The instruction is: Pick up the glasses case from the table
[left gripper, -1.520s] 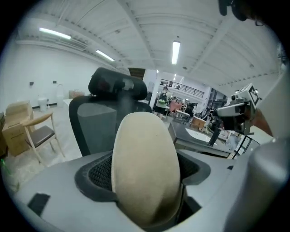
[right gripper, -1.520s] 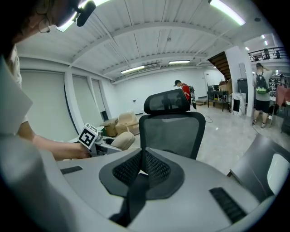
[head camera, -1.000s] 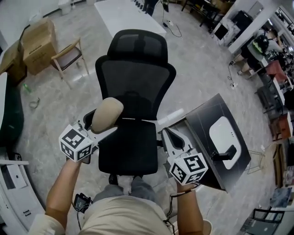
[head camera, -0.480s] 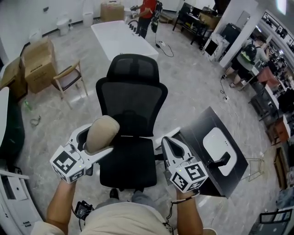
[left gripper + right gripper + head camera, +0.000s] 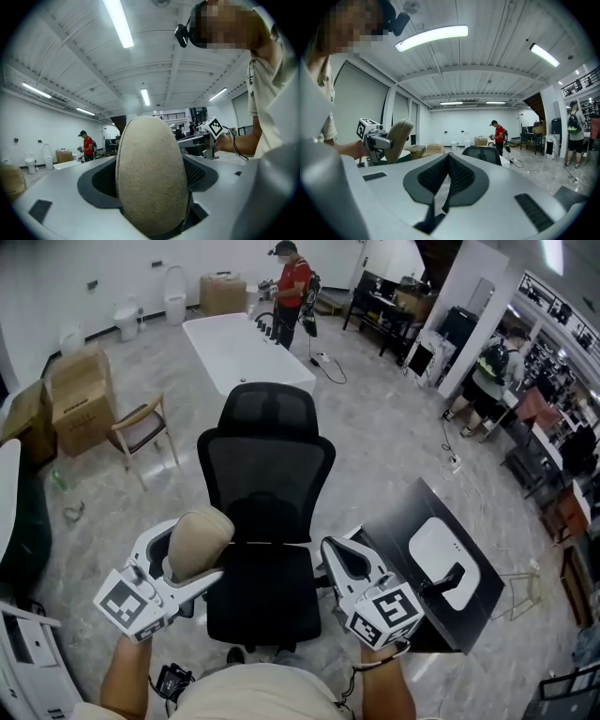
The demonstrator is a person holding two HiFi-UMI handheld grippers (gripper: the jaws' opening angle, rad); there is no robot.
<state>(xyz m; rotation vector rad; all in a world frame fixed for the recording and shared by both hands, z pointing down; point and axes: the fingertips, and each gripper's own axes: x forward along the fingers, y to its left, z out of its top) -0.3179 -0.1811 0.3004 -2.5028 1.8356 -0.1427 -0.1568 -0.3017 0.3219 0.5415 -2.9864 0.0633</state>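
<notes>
A beige oval glasses case (image 5: 197, 542) is held up in the air by my left gripper (image 5: 183, 554), whose jaws are shut on it. In the left gripper view the glasses case (image 5: 151, 176) stands upright and fills the gap between the jaws. The case (image 5: 397, 138) also shows at the left of the right gripper view. My right gripper (image 5: 342, 556) is held level beside it, shut with nothing in it; its pads (image 5: 446, 180) meet at the tips. Both grippers hover over a black office chair (image 5: 265, 512).
A small black table (image 5: 441, 610) with a white pad (image 5: 445, 552) on it stands at my right. Further off are a white table (image 5: 242, 345), a wooden chair (image 5: 142, 430), cardboard boxes (image 5: 77, 397) and a person in red (image 5: 290, 292).
Both grippers have sunk lower in the head view as the camera tipped up to show more of the room. The case stays clamped in the left gripper.
</notes>
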